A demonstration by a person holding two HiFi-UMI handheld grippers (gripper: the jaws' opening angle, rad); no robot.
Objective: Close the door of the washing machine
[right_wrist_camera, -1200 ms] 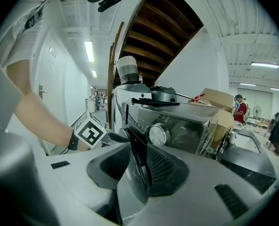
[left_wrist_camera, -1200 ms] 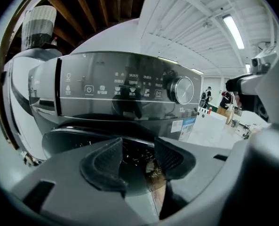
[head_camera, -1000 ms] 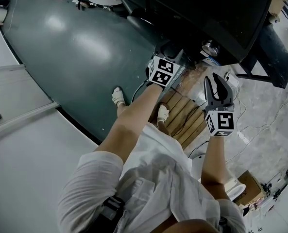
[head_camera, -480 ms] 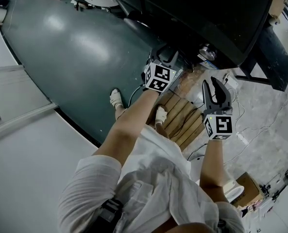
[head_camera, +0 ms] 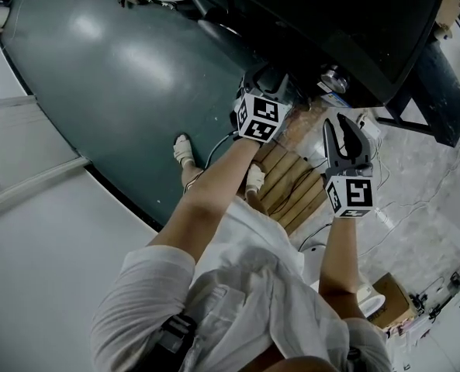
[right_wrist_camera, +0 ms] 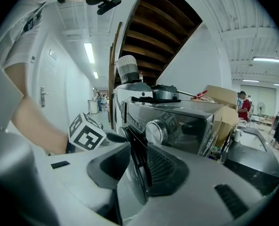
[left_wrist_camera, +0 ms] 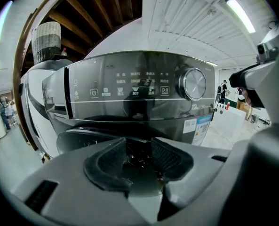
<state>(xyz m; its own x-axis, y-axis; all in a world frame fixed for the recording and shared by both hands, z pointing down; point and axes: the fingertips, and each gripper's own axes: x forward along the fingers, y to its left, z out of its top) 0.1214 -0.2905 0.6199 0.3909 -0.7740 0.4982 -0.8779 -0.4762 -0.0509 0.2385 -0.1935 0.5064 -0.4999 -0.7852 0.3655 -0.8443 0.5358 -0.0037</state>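
In the head view you had both bare forearms stretched forward. Your left tongs (head_camera: 270, 85) reached the front of the dark washing machine (head_camera: 330, 22) at upper centre. Your right tongs (head_camera: 344, 126) hung just right of them, short of the machine, above a slatted wooden pallet (head_camera: 292, 186).

In the left gripper view your left tongs pinched the dark rim of the door (left_wrist_camera: 80, 140). The door lay at lower centre, directly beneath the control panel (left_wrist_camera: 134, 91) and its dial (left_wrist_camera: 192, 84). A tall woven basket (left_wrist_camera: 46, 40) stood upright on the machine at upper left; its contents did not show.

In the right gripper view your right tongs stood spread and held nothing. The door's edge showed through the gap between them, further off. On the machine's top sat the basket, a metal pot (right_wrist_camera: 165, 93) and a cardboard box (right_wrist_camera: 219, 98), and what they held could not be seen.
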